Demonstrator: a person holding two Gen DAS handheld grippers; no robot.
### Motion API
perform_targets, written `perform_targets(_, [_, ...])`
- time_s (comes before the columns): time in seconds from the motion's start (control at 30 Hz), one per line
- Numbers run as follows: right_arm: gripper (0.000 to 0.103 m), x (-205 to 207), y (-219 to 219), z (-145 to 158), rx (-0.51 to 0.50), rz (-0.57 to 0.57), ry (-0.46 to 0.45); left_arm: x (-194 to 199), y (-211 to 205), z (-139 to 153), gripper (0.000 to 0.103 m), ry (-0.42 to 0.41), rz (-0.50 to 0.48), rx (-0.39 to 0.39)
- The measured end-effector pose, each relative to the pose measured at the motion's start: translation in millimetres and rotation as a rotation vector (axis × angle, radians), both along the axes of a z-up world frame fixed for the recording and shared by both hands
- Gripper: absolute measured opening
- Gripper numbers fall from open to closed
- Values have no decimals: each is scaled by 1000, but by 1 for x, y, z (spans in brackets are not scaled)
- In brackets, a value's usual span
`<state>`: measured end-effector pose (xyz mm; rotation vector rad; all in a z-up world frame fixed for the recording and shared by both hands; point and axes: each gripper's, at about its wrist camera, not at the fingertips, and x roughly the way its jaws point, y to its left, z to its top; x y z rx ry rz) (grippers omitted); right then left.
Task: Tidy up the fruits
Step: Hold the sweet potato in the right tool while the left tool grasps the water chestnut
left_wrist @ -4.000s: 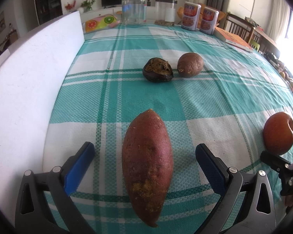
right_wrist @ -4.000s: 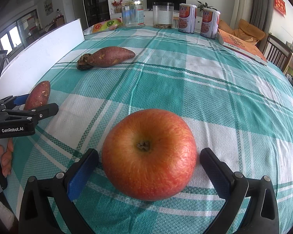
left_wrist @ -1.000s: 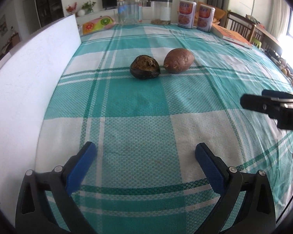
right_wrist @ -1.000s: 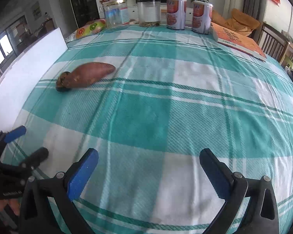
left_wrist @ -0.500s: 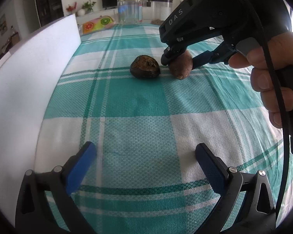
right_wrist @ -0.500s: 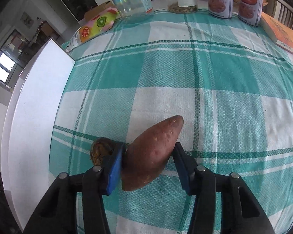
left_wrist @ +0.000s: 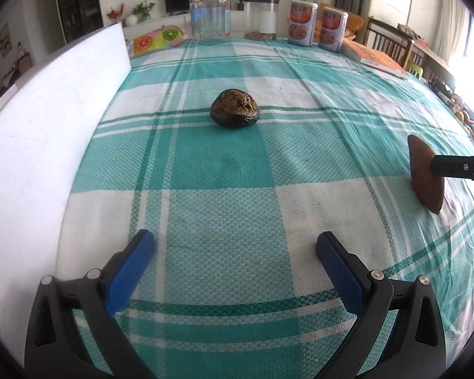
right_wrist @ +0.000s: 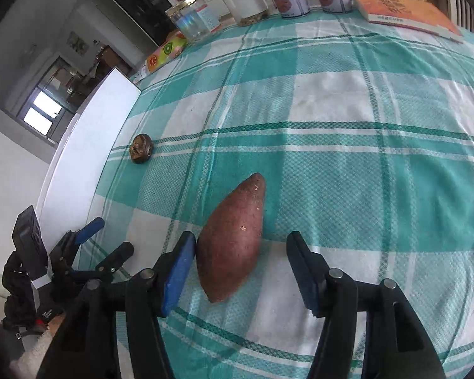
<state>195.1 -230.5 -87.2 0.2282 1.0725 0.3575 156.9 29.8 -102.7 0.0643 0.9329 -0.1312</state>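
Note:
A reddish sweet potato lies on the teal checked cloth between the jaws of my right gripper. Those jaws are opening: the left pad still touches the skin, the right pad stands clear of it. In the left wrist view the same sweet potato sits at the right edge with a black finger of the right gripper across it. A dark wrinkled fruit rests alone further back on the cloth. My left gripper is open over bare cloth with nothing between its pads.
A white board runs along the table's left side. At the far end stand a clear jar, a second container, two cans, a fruit-printed packet and an orange book.
The right gripper carried the sweet potato away from the dark fruit to the near right of the table, then its jaws spread. The left gripper stayed where it was.

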Motion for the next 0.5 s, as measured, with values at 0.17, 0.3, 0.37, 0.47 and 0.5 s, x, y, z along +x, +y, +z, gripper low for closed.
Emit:
perform_targets(0.17, [80,-47,-5,-2,-80,-66,-134,0,0,0,102,0,0,-1])
perform_targets(0.3, [85,-71,14,-13,-218,-25,-183,0,0,0,102,0,0,-1])
perform_targets(0.37, [92,-77,27,-17,-316,6,-188,0,0,0,102,0,0,-1])
perform_targets(0.47, [101,-77,28,-20,-358,-24,-182,0,0,0,102,0,0,0])
perform_targets(0.5, [103,-74,24,-22,-338,-39,-162,0,0,0,102,0,0,0])
